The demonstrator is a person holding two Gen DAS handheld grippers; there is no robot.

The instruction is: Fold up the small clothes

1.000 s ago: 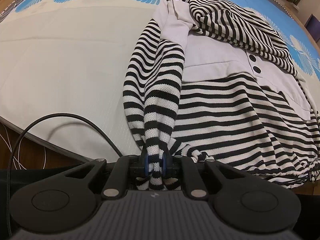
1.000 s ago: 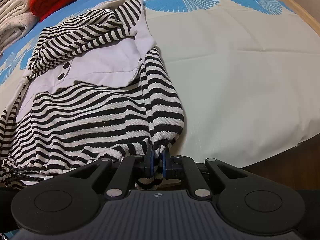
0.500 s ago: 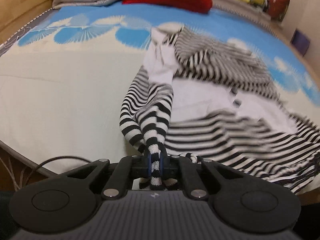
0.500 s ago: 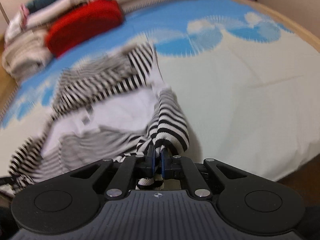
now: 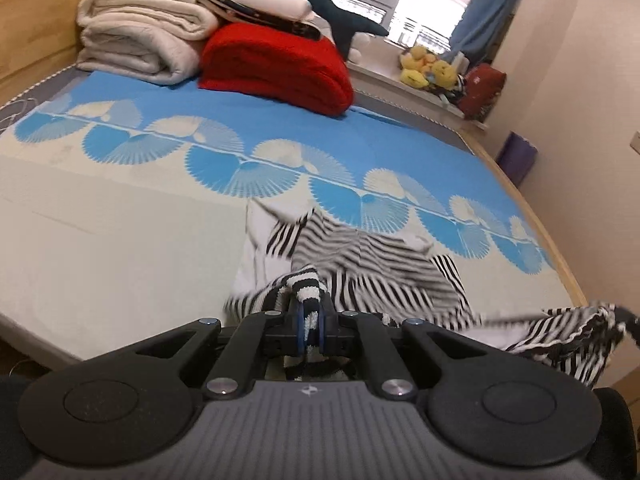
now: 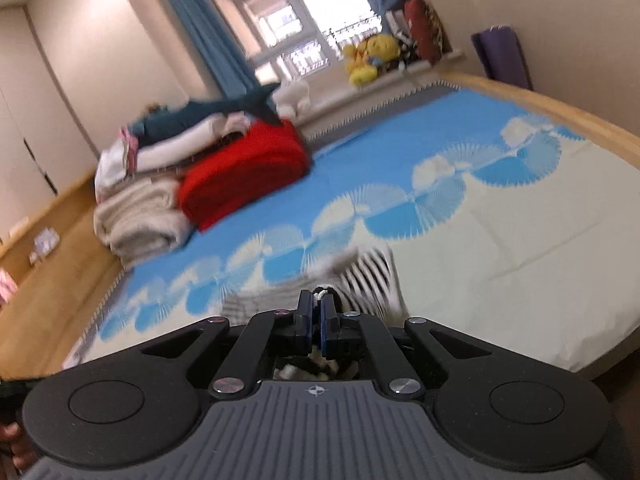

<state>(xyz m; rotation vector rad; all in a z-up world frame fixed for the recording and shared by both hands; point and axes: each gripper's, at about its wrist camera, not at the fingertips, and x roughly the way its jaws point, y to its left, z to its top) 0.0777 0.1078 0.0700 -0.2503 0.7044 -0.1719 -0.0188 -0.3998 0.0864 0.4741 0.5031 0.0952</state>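
A black-and-white striped top (image 5: 372,276) with white panels hangs lifted over the bed, its far part still trailing on the sheet. My left gripper (image 5: 310,320) is shut on a striped edge of it, and cloth bunches between the blue pads. In the right wrist view my right gripper (image 6: 318,312) is shut on another striped edge of the same top (image 6: 368,276), which is blurred and mostly hidden below the gripper body. The stretched far end of the garment (image 5: 576,332) reaches the right side of the left wrist view.
The bed sheet (image 5: 120,248) is cream with a blue fan pattern. A red folded blanket (image 5: 276,68) and a stack of cream bedding (image 5: 140,40) lie at the head. Plush toys (image 5: 428,68) sit on the window sill. A wooden bed frame (image 6: 568,108) edges the mattress.
Both grippers have risen and tilted up, lifting the striped top off the sheet where it lay flat. The views now take in the head of the bed and the window.
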